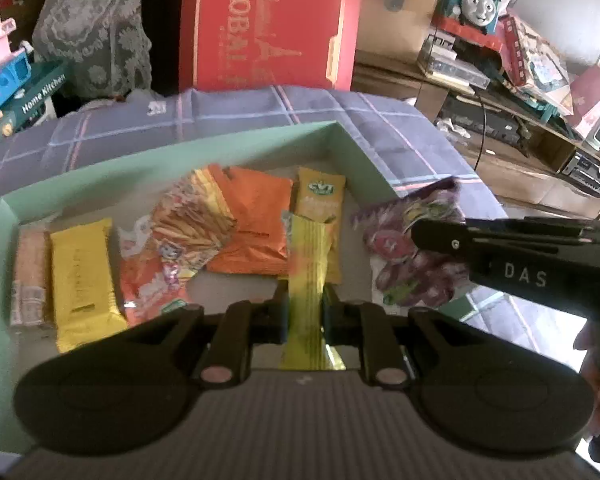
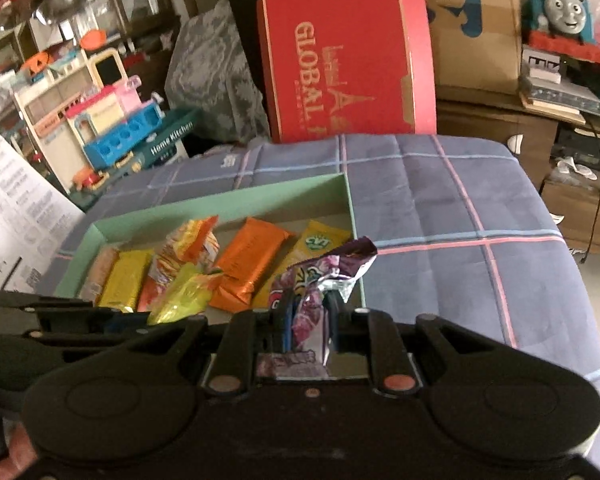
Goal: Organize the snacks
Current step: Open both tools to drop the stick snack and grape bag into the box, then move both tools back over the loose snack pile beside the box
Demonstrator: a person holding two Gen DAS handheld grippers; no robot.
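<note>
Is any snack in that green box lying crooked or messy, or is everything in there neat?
Partly messy. In the shallow mint-green cardboard box, the pink wafer pack and yellow foil bar lie straight side by side. Next to them, the orange printed stick-snack bag and plain orange foil packet sit tilted and overlapping in a heap.

Left gripper (image 1: 305,300): pitched downward, jaws clamped on a yellow-green snack packet (image 1: 306,280) standing between the pads. Right gripper (image 2: 309,308): likewise pitched downward, jaws pinching a crumpled purple snack packet (image 2: 320,280). Relative to the left gripper, the right one sits just to its right, both side by side. A hand (image 1: 596,376) grips the right unit's handle.
</note>
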